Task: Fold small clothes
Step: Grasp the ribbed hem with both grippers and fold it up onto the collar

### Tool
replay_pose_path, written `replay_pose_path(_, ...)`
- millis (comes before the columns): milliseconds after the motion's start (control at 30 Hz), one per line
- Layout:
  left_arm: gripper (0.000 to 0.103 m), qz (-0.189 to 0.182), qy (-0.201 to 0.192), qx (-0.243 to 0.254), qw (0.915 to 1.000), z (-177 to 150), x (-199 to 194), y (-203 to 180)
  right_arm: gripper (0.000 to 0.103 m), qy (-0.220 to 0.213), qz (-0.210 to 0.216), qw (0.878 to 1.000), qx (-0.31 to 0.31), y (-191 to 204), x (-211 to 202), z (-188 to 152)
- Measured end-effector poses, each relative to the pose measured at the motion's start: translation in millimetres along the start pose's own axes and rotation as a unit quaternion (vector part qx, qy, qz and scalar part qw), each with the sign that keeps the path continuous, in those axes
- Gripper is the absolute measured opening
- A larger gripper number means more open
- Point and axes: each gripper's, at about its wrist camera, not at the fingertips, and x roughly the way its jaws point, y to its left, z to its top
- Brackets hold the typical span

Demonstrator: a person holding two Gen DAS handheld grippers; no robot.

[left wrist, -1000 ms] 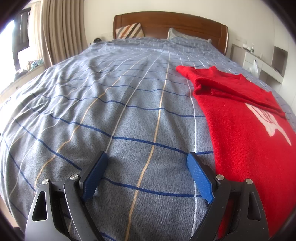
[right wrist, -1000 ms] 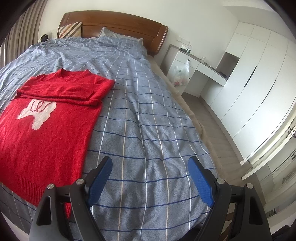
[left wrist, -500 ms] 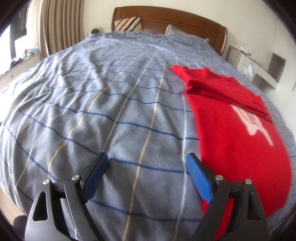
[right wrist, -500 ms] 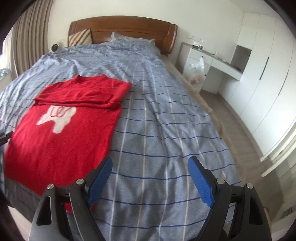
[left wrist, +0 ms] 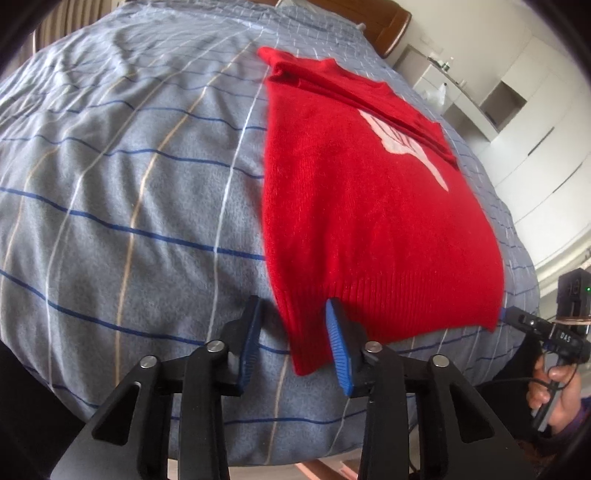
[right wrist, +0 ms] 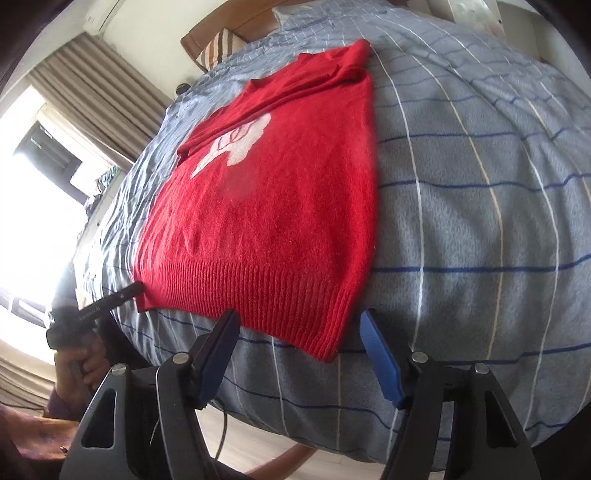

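A red knitted sweater (left wrist: 369, 206) with a white motif lies flat on the checked blue-grey bedspread (left wrist: 129, 184), sleeves folded across its chest. Its ribbed hem faces me at the bed's near edge. My left gripper (left wrist: 292, 301) straddles the hem's left corner; its jaws are closing, with a gap still at the left pad. My right gripper (right wrist: 299, 314) straddles the hem's right corner (right wrist: 325, 343), jaws closing and both pads off the knit. Each view shows the other gripper at the opposite corner, held by a hand (left wrist: 554, 391).
The bedspread (right wrist: 480, 221) drops off the mattress edge just under both grippers, with floor below. A wooden headboard (right wrist: 236, 26) and a striped pillow (right wrist: 216, 48) stand at the far end. White cupboards (left wrist: 535, 122) line one side, curtains (right wrist: 99, 92) and a window the other.
Both grippers have tipped downward and come in to the sweater's near hem, one at each corner. Their jaws have narrowed, the left pair much more than the right.
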Motion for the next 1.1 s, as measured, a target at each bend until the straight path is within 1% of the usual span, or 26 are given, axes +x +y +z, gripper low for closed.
replay_pose_path(33,0.024,0.003,0.002,-0.002,1.0,0.3,2.5,-0.9,0.057,0.008,0.0,1.0,0.004,-1.5,3.6,-0.3)
replay_pose_path(67,0.011,0.005,0.005,-0.002,1.0,-0.8,3.7,-2.4,0.046,0.014,-0.003,1.0,0.005,-2.9,8.7,-0.7)
replay_pose_path(100,0.005,0.004,0.009,-0.003,1.0,-2.9,4.1,-2.7,0.028,0.019,-0.006,1.0,0.007,-4.5,12.9,-0.8)
replay_pose_path(167,0.003,0.003,0.007,-0.008,0.9999,-3.8,2.5,-4.6,0.005,0.021,-0.003,1.0,0.013,-8.0,13.6,-0.7)
replay_pose_path(233,0.002,-0.004,-0.001,-0.013,0.9999,-4.4,-4.8,-7.4,0.005,0.007,0.005,1.0,0.012,-6.8,2.9,-0.1)
replay_pose_path(300,0.002,-0.03,-0.016,-0.025,0.9991,-4.5,-19.0,-7.5,0.005,-0.017,0.011,1.0,0.006,-1.8,-14.2,2.6)
replay_pose_path(400,0.002,-0.067,-0.047,-0.034,0.996,8.9,-40.2,-13.6,0.005,-0.058,0.031,0.998,-0.002,6.6,-40.3,12.1)
replay_pose_path(500,0.002,-0.094,-0.084,-0.042,0.9911,38.5,-52.9,-17.3,0.005,-0.103,0.035,0.994,-0.025,16.9,-53.2,34.6)
replay_pose_path(600,0.002,-0.106,-0.111,-0.047,0.987,80.5,-48.2,-16.3,0.005,-0.141,0.022,0.989,-0.045,19.0,-55.5,69.7)
replay_pose_path(667,0.002,-0.096,-0.126,-0.043,0.9864,111.6,-38.7,-13.5,0.005,-0.162,0.017,0.985,-0.047,16.3,-52.3,99.6)
replay_pose_path(733,0.002,-0.091,-0.131,-0.048,0.9861,143.9,-23.1,-9.6,0.005,-0.175,0.013,0.983,-0.048,13.1,-44.5,134.2)
replay_pose_path(833,0.002,-0.068,-0.135,-0.043,0.9876,192.5,3.9,-10.4,0.005,-0.186,0.006,0.981,-0.056,10.7,-27.5,186.0)
replay_pose_path(900,0.002,-0.051,-0.133,-0.038,0.9891,224.5,24.6,-13.2,0.005,-0.188,-0.001,0.98,-0.065,10.4,-13.0,217.8)
replay_pose_path(1000,0.002,-0.027,-0.125,-0.044,0.9908,268.5,57.2,-11.9,0.005,-0.183,-0.013,0.981,-0.067,3.0,13.2,265.2)
replay_pose_path(1100,0.002,-0.01,-0.114,-0.056,0.9918,300.7,88.0,-6.5,0.005,-0.174,-0.023,0.983,-0.058,-7.7,43.0,305.4)
